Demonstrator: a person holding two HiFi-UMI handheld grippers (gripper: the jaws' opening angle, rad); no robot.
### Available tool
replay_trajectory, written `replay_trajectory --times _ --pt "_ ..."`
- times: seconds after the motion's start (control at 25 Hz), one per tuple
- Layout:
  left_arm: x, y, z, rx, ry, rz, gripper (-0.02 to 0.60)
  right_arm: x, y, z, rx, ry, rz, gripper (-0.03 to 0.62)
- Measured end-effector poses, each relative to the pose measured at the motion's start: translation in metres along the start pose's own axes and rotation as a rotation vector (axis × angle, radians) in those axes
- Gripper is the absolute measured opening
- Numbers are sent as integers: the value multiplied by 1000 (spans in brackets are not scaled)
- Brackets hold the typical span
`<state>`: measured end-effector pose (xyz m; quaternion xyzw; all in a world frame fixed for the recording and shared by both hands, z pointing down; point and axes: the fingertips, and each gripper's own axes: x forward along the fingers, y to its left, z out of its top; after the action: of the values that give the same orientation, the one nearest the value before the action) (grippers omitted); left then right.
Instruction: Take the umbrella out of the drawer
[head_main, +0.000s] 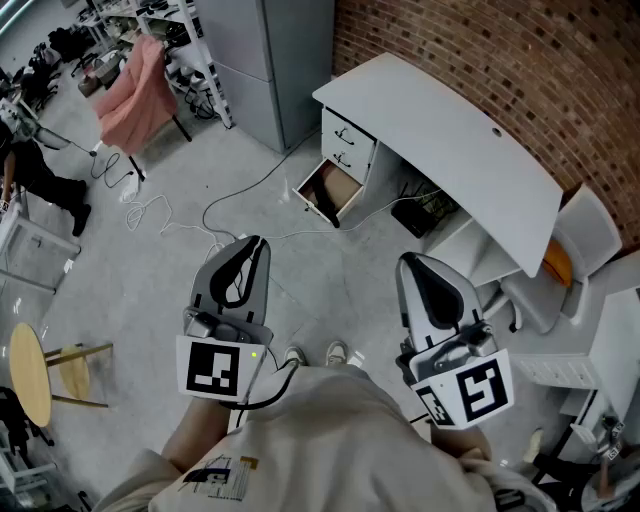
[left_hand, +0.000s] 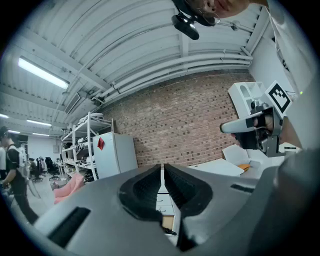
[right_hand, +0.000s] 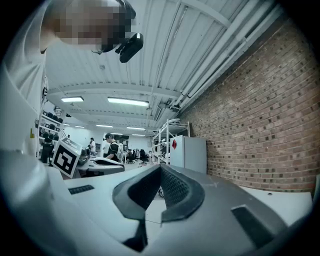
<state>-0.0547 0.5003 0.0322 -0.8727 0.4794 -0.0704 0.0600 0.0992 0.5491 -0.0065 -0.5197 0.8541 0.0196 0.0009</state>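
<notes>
A white desk stands against the brick wall, with a drawer unit under its left end. Its bottom drawer is pulled open and shows a brown inside. I cannot make out an umbrella in it from here. The left gripper view looks level at the same open drawer, far off past the jaws. My left gripper and right gripper are held close to the body over the floor, well short of the drawer. Both are shut with nothing between the jaws.
Cables trail over the floor between me and the drawer. A grey cabinet stands left of the desk, a white chair at its right. A wooden stool is near left; a pink-draped chair and a person are farther left.
</notes>
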Motion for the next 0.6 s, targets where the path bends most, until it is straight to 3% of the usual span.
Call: replay_trajectory --times 0.6 --pt "22 -16 -2 11 4 7 28 1 -29 -12 33 1 5 6"
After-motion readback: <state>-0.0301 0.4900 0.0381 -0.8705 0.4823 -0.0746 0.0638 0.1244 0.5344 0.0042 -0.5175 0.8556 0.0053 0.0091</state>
